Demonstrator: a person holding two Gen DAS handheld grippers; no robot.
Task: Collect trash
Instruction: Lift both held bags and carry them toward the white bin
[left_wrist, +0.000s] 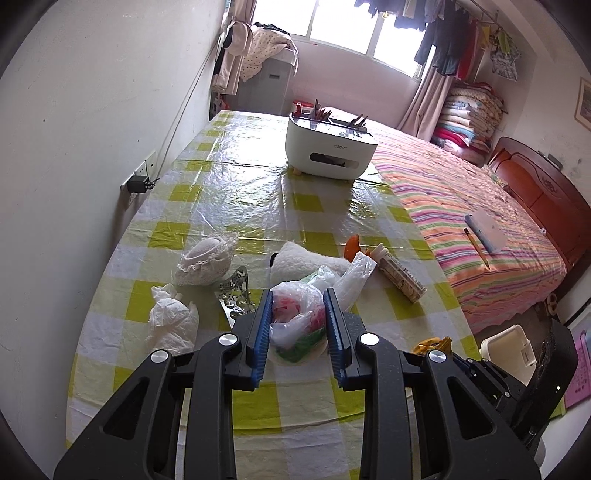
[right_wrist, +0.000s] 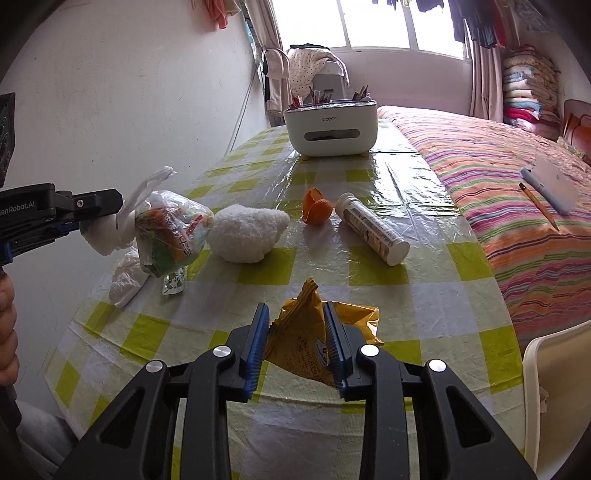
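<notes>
My left gripper (left_wrist: 298, 295) is shut on a clear plastic bag (left_wrist: 295, 314) stuffed with colourful wrappers. In the right wrist view the bag (right_wrist: 173, 232) hangs just above the checked table (right_wrist: 424, 295) at the left, pinched by its white knotted handles in the left gripper (right_wrist: 99, 216). My right gripper (right_wrist: 295, 308) is near the table's front edge. Its blue pads press on a crumpled yellow snack wrapper (right_wrist: 299, 332) that stands up between them. Loose on the table lie a crumpled white tissue (left_wrist: 170, 317), an orange peel (right_wrist: 316, 212), a printed tube (right_wrist: 373, 229) and a small foil wrapper (left_wrist: 234, 291).
A white fluffy toy (right_wrist: 247, 232) and a lace cap (left_wrist: 207, 258) lie mid-table. A white tissue-box organiser (left_wrist: 328, 147) stands at the far end. A striped bed (left_wrist: 461, 206) runs along the right. A white bin (left_wrist: 509, 347) sits below the table's right corner, and a wall is on the left.
</notes>
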